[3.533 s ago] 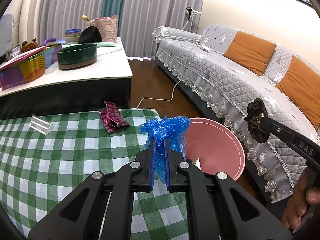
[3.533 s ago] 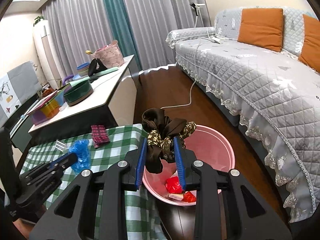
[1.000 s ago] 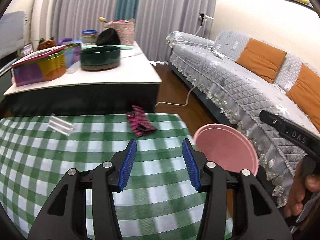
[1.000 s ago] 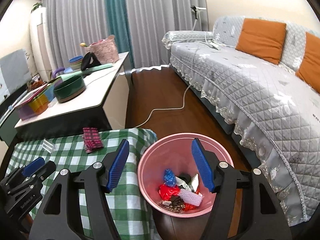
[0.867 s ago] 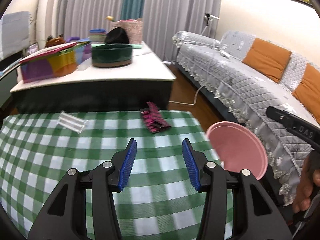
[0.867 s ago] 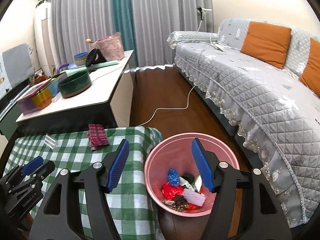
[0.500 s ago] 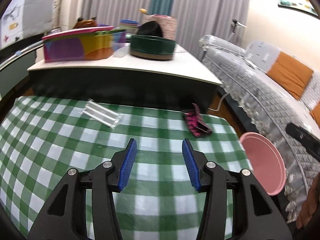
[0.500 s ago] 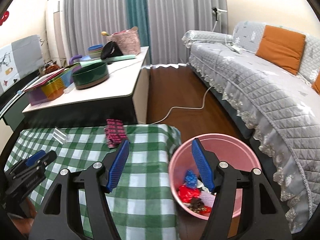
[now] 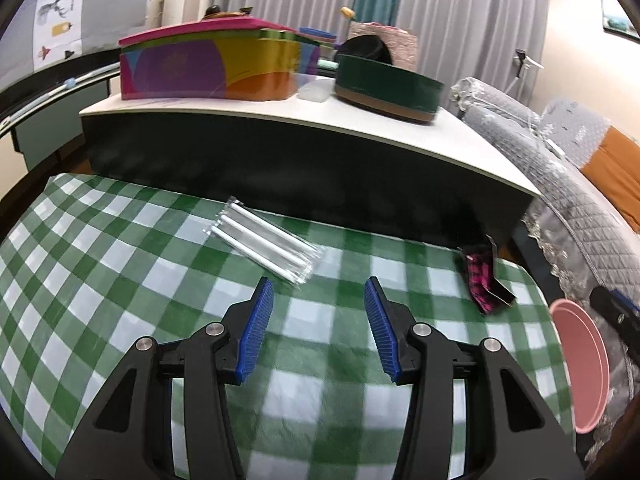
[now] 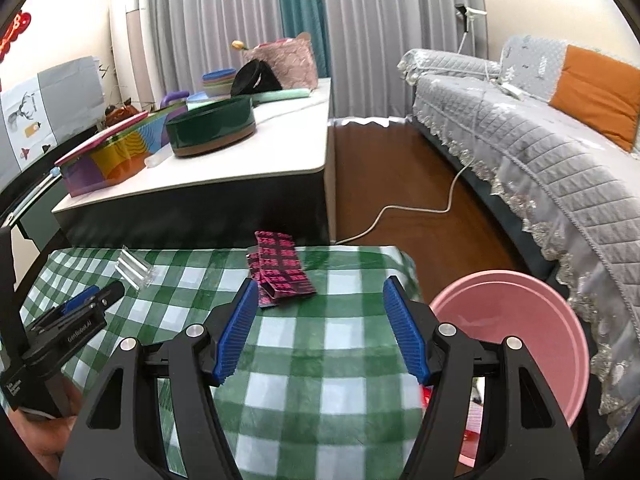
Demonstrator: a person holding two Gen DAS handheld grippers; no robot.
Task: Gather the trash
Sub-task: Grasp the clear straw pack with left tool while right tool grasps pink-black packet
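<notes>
Green-checked cloth (image 9: 120, 280) carries both leftovers: clear straw pack (image 9: 264, 242) lies just beyond the left gripper (image 9: 318, 320), nearer its left finger, untouched. Pink wrapper (image 10: 282, 274) lies just ahead of the right gripper (image 10: 316, 324), by its left finger. Both grippers' jaws part-open, empty. Pink bin (image 10: 532, 320) beside the cloth's right edge.

pink bin (image 10: 520, 320): contents mostly hidden behind right gripper (image 10: 318, 328) | sofa (image 10: 560, 168): cut off by frame edge
</notes>
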